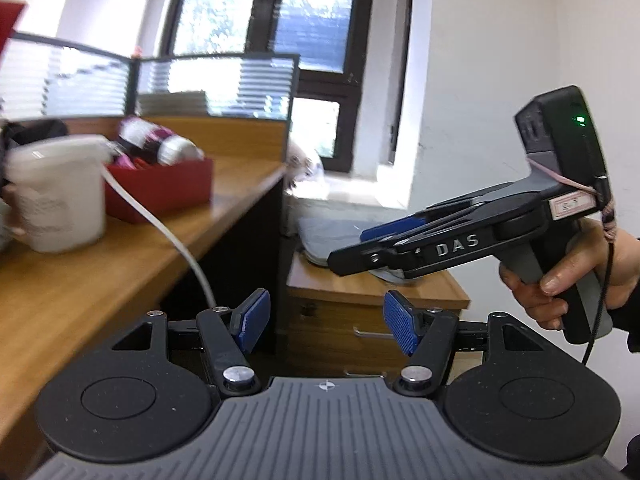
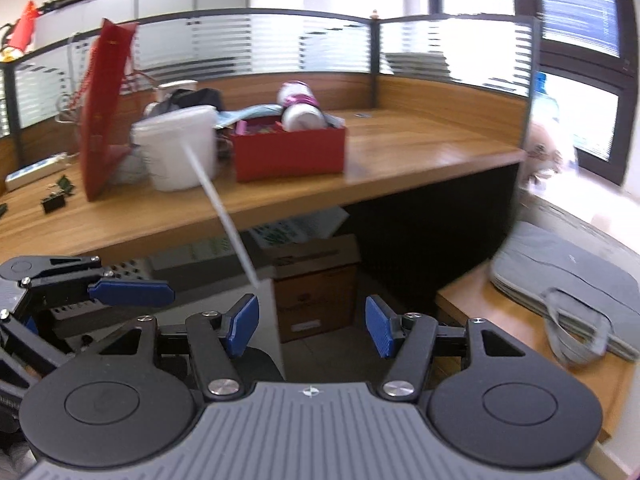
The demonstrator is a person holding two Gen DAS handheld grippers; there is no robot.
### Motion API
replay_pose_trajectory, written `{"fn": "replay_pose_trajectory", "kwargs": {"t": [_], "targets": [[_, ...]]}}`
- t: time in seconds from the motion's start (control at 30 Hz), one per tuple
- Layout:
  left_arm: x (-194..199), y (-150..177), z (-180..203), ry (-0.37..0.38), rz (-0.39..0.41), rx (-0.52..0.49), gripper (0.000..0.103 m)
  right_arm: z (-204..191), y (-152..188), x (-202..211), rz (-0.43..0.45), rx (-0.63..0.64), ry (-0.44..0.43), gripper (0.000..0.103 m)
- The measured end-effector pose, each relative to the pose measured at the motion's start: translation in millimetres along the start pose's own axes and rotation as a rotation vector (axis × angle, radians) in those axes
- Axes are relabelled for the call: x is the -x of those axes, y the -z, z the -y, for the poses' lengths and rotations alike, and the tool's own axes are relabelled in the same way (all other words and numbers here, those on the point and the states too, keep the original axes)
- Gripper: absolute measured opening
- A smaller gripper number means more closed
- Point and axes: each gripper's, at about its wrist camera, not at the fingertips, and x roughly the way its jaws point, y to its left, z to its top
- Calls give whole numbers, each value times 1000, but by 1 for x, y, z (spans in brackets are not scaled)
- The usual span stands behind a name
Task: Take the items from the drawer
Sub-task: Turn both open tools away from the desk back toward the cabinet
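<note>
A low wooden drawer cabinet (image 1: 360, 320) stands to the right of the desk, its drawers shut, with metal handles (image 1: 370, 334) on the fronts. My left gripper (image 1: 326, 322) is open and empty, held in the air in front of the cabinet. My right gripper (image 2: 310, 330) is open and empty too. In the left wrist view it hangs above the cabinet top (image 1: 384, 246), held by a hand (image 1: 576, 276). In the right wrist view the left gripper (image 2: 132, 292) shows at the lower left. The cabinet top (image 2: 500, 320) shows at the right.
A wooden desk (image 2: 320, 192) carries a white bucket (image 2: 176, 152), a red box (image 2: 288, 152) with a bottle, and a red paper bag (image 2: 104, 108). A grey laptop sleeve (image 2: 568, 284) lies on the cabinet. A cardboard box (image 2: 316, 288) stands under the desk. A window is at the right.
</note>
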Motion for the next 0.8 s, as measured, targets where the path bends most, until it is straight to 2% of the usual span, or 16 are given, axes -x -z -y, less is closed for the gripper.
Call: {"fn": "replay_pose_trajectory", "kwargs": {"t": [0.27,0.4,0.53,0.63,0.7,0.8], "targets": [[-46,11,9,61,-38,2,71,26,38,7,-1,-56,118,74],[-70,20,15,92,-64,-13,71,38,61,7,3,-94,154,83],[-93,32,21,120,-87,-28,71,48,82,3,-7,-136,192,85],[-108,40,22,132,-99,-26,74,54,97,1,-7,-156,229,88],[-118,44,22,135,-112,-24,75,57,107,-1,-3,-170,259,94],[-131,51,23,139,-127,-23,77,66,122,-4,6,-205,295,96]]}}
